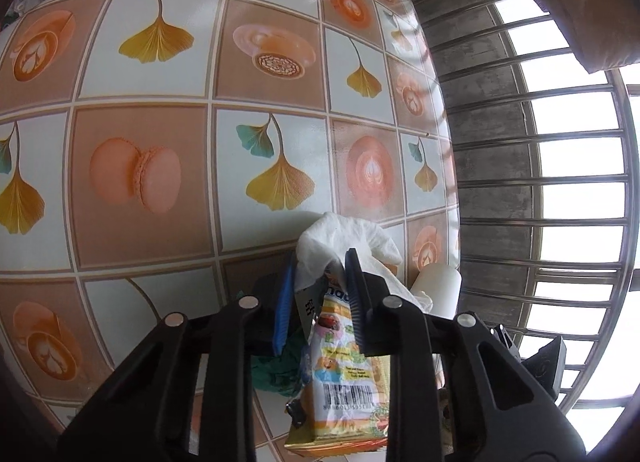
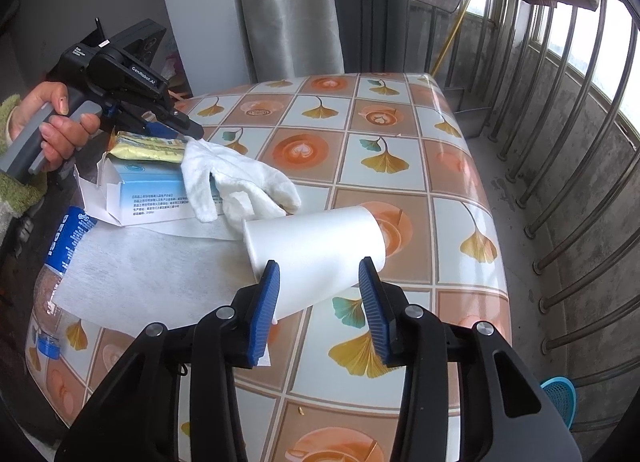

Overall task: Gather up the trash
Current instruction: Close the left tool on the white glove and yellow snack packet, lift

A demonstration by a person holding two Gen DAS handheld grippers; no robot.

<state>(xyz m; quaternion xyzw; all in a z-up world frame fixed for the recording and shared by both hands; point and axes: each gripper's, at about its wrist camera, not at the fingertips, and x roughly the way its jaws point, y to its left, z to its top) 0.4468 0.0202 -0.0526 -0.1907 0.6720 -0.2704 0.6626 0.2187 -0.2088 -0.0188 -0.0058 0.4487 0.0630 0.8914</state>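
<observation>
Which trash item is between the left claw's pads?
The yellow snack wrapper, with barcode and cartoon print. The left claw is closed on it. The white cup lies on its side by the right claw; the blue box lies ungripped.

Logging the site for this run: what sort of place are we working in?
Probably an enclosed home balcony: metal window bars over a bare concrete wall, with a table under a printed cloth.

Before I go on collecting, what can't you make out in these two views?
- Left wrist view: the yellow snack wrapper runs behind the left gripper, under a white crumpled tissue; pad contact unclear.
- Right wrist view: the white paper cup mouth faces away.
- Clear plastic bottle, blue label: cut by the left edge.
</observation>
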